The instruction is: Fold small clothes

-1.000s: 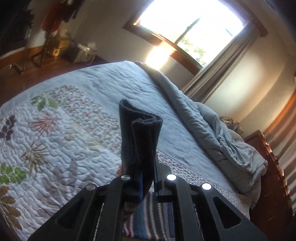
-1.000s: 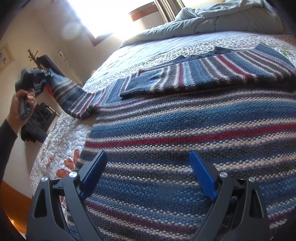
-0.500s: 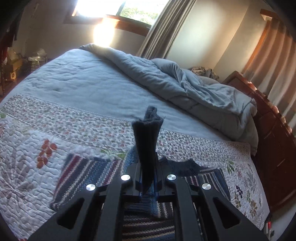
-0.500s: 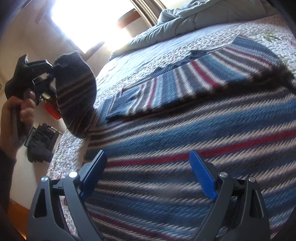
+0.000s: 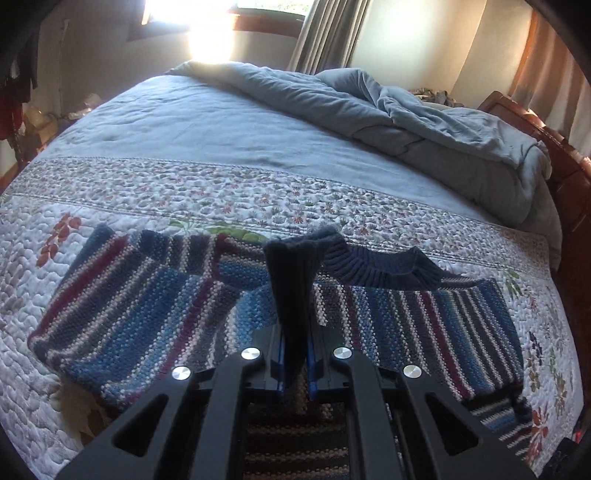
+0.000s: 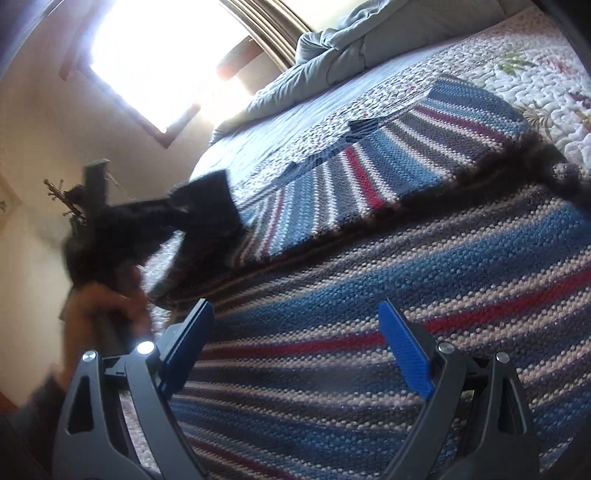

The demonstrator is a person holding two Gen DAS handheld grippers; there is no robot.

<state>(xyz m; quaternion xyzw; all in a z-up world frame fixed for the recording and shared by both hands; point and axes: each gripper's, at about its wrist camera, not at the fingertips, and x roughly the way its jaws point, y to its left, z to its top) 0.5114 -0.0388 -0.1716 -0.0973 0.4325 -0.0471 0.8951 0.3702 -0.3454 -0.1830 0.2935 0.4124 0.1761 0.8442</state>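
Striped sweater [image 5: 406, 317] widthwise, collar [image 5: 373, 264] toward duvet [image 5: 406, 122]

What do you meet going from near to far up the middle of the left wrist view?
Left gripper, jaws shut on the dark sleeve cuff → striped sweater → flowered quilt → plain blue bedspread → rumpled grey-blue duvet → curtain.

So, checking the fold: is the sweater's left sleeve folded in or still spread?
Mid-fold: the left tool is shut on the sleeve cuff, held above the sweater, not yet laid flat.

No readable text or labels.
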